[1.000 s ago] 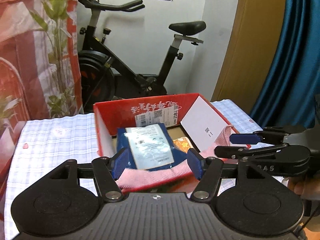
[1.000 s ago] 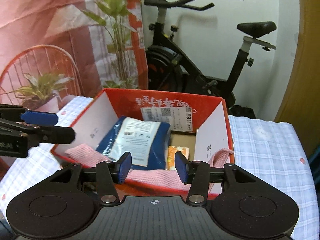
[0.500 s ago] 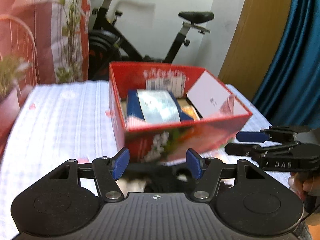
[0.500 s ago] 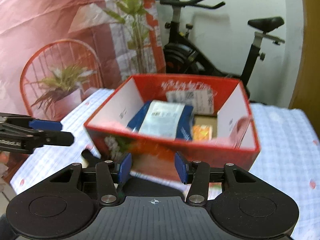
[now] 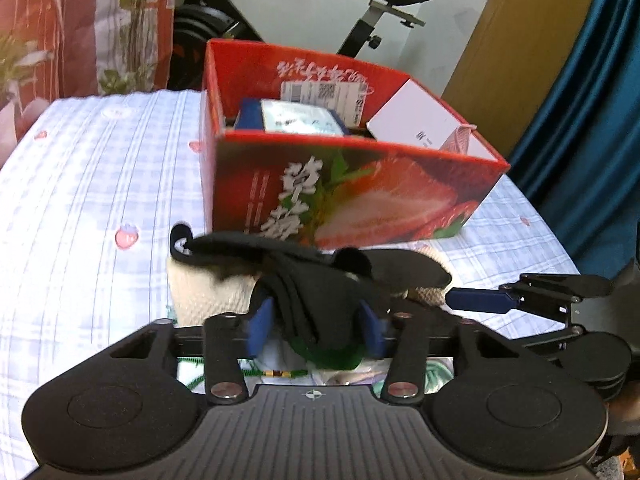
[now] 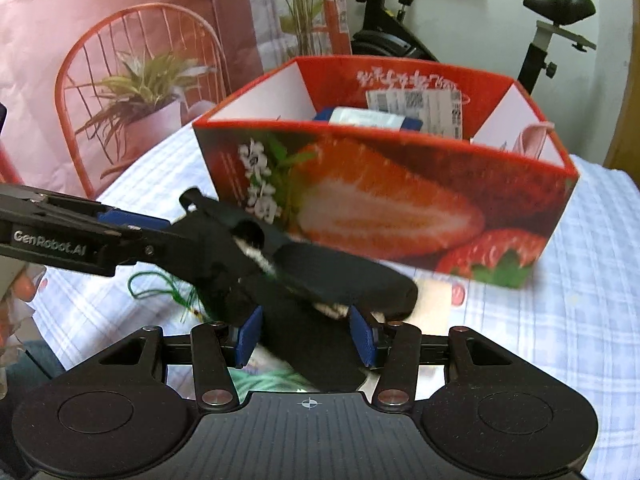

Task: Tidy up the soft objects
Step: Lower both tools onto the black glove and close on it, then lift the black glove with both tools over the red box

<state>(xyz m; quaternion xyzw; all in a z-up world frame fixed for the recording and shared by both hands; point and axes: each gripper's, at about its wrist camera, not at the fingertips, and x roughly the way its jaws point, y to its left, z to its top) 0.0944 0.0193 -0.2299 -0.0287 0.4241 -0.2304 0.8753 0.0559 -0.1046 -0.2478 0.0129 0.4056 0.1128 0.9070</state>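
A black fabric piece (image 5: 316,280) lies in a pile on the checked tablecloth in front of the red strawberry box (image 5: 352,196). My left gripper (image 5: 316,326) is open with its blue pads on either side of the black fabric. My right gripper (image 6: 306,338) is open too, its pads around the same black fabric (image 6: 304,280). The box (image 6: 384,196) holds a blue packet (image 5: 292,120) and a pink cloth (image 6: 532,140) draped over its right wall. A cream knitted piece (image 5: 208,292) lies under the black fabric.
A green cord (image 6: 160,288) and pale items lie under the pile near me. The tablecloth (image 5: 88,200) extends to the left. An exercise bike (image 5: 384,12), a plant backdrop (image 6: 132,92) and a blue curtain (image 5: 580,100) stand behind the table.
Both grippers dropped from above the box opening to table level in front of the box. Their open pads now sit around the black fabric pile.
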